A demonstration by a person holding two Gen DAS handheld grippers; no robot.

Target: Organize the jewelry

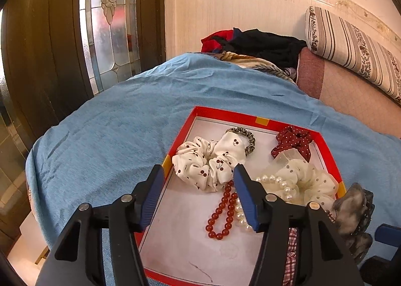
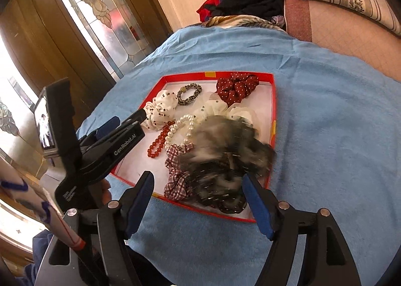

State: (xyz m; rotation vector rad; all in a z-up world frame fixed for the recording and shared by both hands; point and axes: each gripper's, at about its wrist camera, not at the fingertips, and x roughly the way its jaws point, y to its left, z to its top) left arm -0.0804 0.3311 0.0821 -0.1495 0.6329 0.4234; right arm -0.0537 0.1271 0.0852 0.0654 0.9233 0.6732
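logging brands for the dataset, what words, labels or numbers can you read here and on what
"GenRobot.AI": white print along the side of the left gripper, seen in the right wrist view.
Small white print lower on that gripper's handle: too small to read.
Phone screen on the gripper: shows a picture, no readable text.
Red box: no text visible.

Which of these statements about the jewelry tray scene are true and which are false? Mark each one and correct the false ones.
1. The red bead bracelet lies inside the red-rimmed tray. True.
2. The tray sits on a green cloth. False: it sits on a blue blanket.
3. The left gripper is open with nothing clamped between its pads. True.
4. The dark red polka-dot scrunchie lies outside the tray. False: it lies in a far corner of the tray.
5. The pearl strand lies next to the red bead bracelet. True.
6. The right gripper is shut. False: it is open.
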